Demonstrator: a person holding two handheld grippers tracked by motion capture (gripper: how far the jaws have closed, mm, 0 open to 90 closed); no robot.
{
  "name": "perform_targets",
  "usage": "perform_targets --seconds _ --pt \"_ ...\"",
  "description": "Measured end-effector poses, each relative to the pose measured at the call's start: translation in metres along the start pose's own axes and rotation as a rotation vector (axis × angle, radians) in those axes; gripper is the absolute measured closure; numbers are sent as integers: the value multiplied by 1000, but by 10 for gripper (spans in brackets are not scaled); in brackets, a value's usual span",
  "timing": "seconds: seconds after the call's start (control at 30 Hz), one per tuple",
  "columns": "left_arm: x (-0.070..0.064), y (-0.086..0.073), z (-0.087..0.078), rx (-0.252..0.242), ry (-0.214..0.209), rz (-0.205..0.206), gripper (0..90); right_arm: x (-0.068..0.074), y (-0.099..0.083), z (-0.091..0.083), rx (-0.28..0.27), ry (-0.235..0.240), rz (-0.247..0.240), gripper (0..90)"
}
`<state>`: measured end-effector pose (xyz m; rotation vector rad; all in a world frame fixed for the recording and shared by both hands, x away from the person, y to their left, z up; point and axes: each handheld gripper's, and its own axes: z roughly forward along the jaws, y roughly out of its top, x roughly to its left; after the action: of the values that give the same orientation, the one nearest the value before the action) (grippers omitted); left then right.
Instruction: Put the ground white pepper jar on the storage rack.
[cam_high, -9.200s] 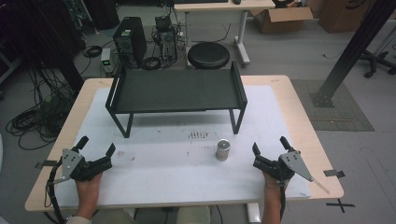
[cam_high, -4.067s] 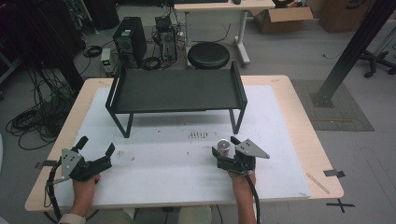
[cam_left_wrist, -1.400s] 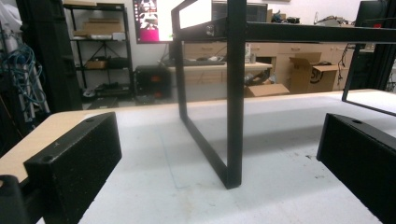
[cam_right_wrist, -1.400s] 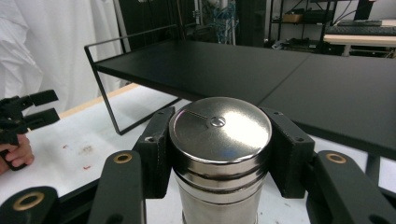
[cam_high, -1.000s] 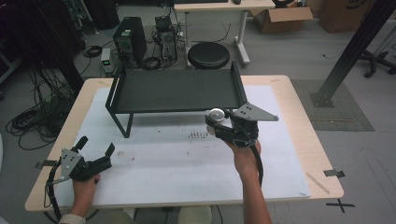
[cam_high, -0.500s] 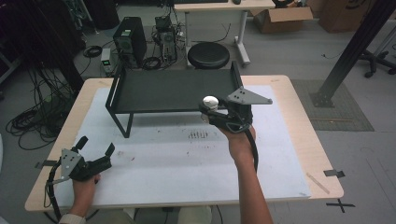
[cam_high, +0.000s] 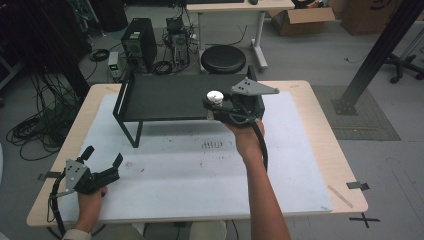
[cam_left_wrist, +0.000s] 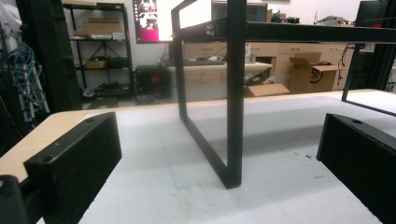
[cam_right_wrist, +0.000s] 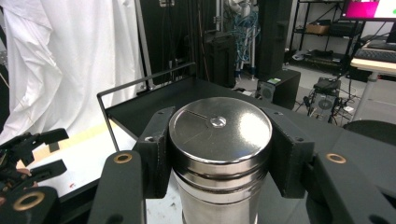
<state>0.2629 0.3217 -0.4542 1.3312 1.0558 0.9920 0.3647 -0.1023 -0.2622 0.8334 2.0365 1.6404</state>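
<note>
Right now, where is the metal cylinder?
The metal cylinder is clamped in the right gripper, held over the front right edge of the black shelf.

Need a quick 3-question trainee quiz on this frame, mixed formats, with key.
1. True or false: the right tool is shut on the metal cylinder.
2. Multiple choice: the metal cylinder is held over A) the front edge of the black shelf, B) the bare table near the left tool, C) the floor.
3. Fill in: the left tool's jaws stand ____, holding nothing.

Key: 1 true; 2 A; 3 open.
</note>
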Motion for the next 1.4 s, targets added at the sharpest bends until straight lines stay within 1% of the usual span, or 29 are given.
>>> perform_targets --seconds 0.2,0.23,0.33,0.47,0.57,0.6,0.63,0.9,1.1,1.4 --pt "0 0 0 0 0 0 2 -1 9 10 3 10 -10 487" --pt "0 0 0 -1 0 -1 3 -1 13 15 4 12 -14 487" --pt "0 0 0 0 0 -2 2 -2 18 21 5 17 -22 487" --pt "0 0 0 0 0 -2 2 -2 22 27 10 21 -27 487" --pt "0 0 0 -1 0 -2 2 -2 26 36 15 26 -33 487" --pt "0 0 0 -1 0 -2 2 -2 26 36 15 26 -33 487" --pt "0 0 0 -1 0 -4 2 -3 28 41 19 27 -36 487" --pt "0 0 0 0 0 -2 2 -4 40 64 18 38 -46 487" --pt "0 0 0 0 0 -2 2 -1 48 82 19 44 -62 487" --pt "0 0 0 -1 -1 -4 2 4 53 110 30 58 -73 487"
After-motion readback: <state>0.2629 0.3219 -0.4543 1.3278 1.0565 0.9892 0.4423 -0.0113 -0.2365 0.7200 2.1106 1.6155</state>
